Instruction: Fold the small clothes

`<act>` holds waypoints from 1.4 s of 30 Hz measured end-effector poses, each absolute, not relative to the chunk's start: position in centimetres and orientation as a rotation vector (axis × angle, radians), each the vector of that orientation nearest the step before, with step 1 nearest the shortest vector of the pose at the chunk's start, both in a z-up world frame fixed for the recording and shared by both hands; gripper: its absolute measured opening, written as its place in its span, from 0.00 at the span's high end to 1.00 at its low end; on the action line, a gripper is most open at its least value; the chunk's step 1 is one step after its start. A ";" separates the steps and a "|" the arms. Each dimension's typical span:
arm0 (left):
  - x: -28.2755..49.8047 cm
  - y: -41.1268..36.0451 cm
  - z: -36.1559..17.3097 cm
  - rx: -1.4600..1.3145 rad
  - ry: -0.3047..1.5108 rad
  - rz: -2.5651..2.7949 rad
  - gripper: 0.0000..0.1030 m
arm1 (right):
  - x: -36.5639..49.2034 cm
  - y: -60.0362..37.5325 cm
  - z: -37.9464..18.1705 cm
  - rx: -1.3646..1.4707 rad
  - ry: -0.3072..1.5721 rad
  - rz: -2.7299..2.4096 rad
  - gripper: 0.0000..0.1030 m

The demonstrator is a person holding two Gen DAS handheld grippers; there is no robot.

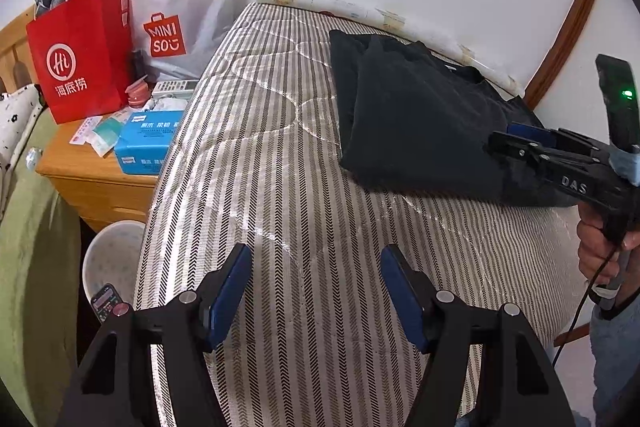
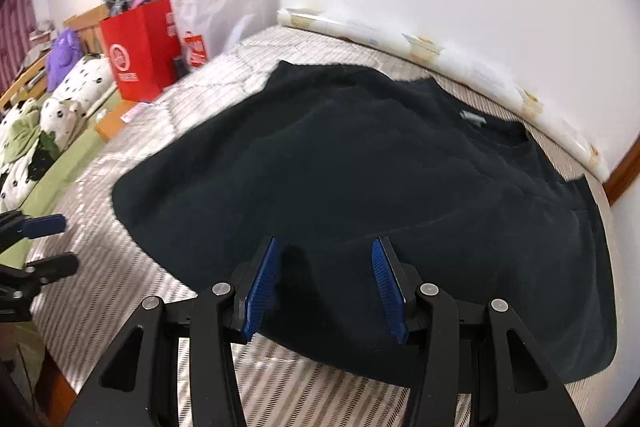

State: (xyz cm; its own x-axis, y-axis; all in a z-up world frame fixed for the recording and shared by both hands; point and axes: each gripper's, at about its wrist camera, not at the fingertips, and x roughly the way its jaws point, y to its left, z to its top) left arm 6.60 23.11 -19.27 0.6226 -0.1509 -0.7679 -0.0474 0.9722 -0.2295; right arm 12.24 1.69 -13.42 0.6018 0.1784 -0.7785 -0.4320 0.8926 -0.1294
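Observation:
A black garment [image 1: 416, 119] lies folded on the striped mattress [image 1: 272, 163], near the wall. In the right wrist view the garment [image 2: 360, 179] fills the middle, with a small label near its neckline. My left gripper [image 1: 316, 259] is open and empty, hovering over bare mattress in front of the garment. My right gripper [image 2: 324, 247] is open and empty, its blue pads [image 2: 264, 279] just above the garment's near edge. The right gripper also shows in the left wrist view [image 1: 516, 139], at the garment's right side. The left gripper shows at the left edge of the right wrist view [image 2: 60, 243].
A wooden nightstand [image 1: 92, 175] left of the bed holds a red paper bag [image 1: 84, 55], a white Miniso bag [image 1: 180, 11], a blue tissue box [image 1: 148, 139] and a remote. A white bin [image 1: 112, 259] stands below. A white wall runs behind the bed.

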 end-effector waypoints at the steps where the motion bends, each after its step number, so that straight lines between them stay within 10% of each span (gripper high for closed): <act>1: 6.6 23.3 -19.3 -0.247 0.901 -0.064 0.37 | 12.0 2.2 -13.2 -0.338 0.846 0.379 0.53; 18: 5.8 24.5 -19.8 -0.334 0.918 -0.065 0.36 | 9.2 12.0 -17.7 -0.579 0.770 0.651 0.45; 24: 6.5 23.6 -19.6 -0.306 0.929 -0.042 0.35 | 10.5 11.6 -17.3 -0.507 0.725 0.607 0.86; 42: 11.7 12.3 -17.1 -0.159 0.901 -0.143 0.35 | 11.7 -17.6 -6.8 0.178 0.498 0.258 0.89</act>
State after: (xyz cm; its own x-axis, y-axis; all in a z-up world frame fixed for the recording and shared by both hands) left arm 11.69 12.32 -17.07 0.6126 -0.1903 -0.7672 0.0568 0.9787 -0.1974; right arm 11.68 -17.62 -6.85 0.8472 0.2867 -0.4473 -0.2005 0.9522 0.2304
